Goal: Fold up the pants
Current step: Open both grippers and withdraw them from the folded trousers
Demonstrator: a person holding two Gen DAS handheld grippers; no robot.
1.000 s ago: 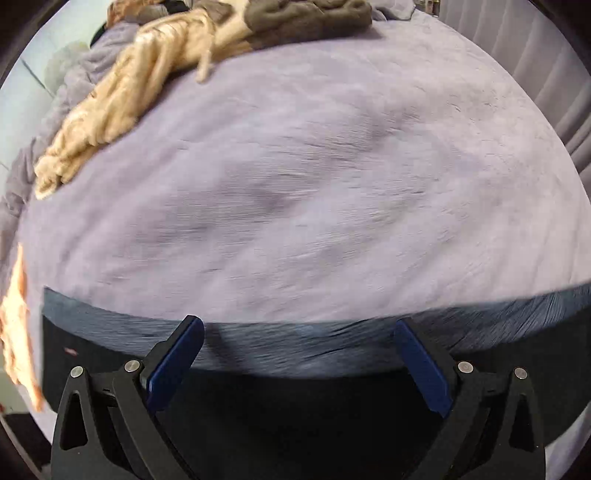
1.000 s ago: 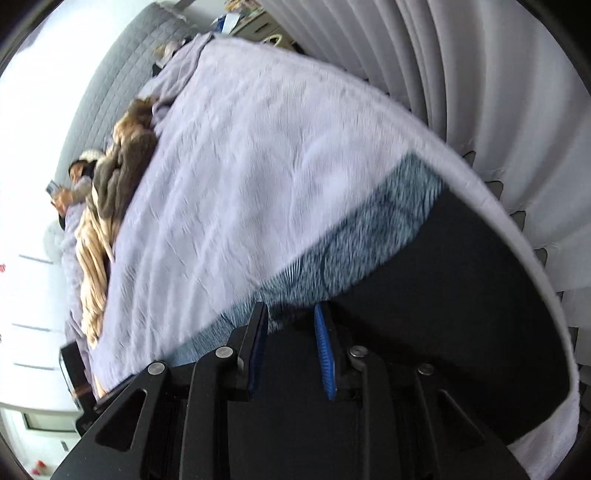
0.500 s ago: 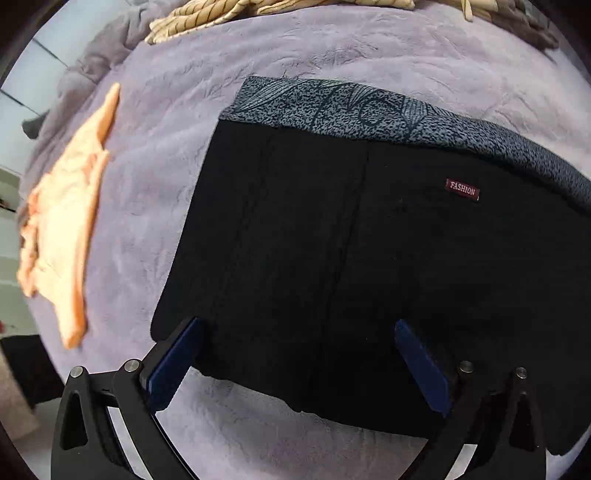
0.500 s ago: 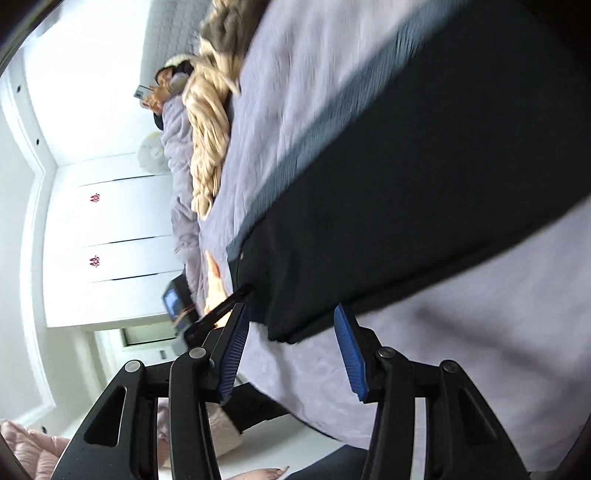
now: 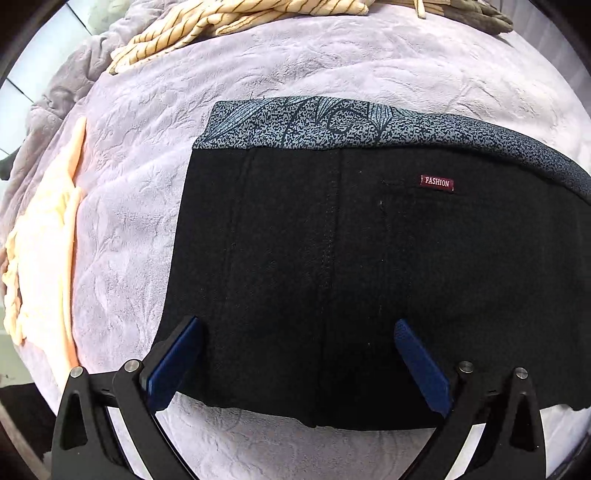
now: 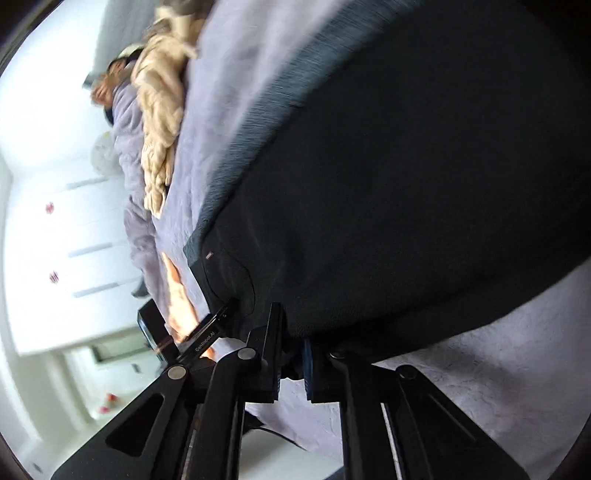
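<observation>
Surface: a bed under a lilac plush blanket, with a cream striped garment bunched at its far edge and an orange garment lying flat well off to the left of the work. The black pants lie flat on the blanket as a compact rectangle, patterned grey waistband on the far side, a small red "FASHION" label face up; judged from that shape, at least one fold is already in. Your left gripper hangs above the near part of the pants with its jaws spread wide and nothing between the blue pads, so it is released. Your right gripper sits at the near hem; its jaws have just been closing and now stand nearly together on the edge of the black cloth, which I read as a pinch on the pants, though blur leaves the contact itself uncertain. Remaining, as I judge it: a further fold to bring the bundle smaller, then smoothing and release.
</observation>
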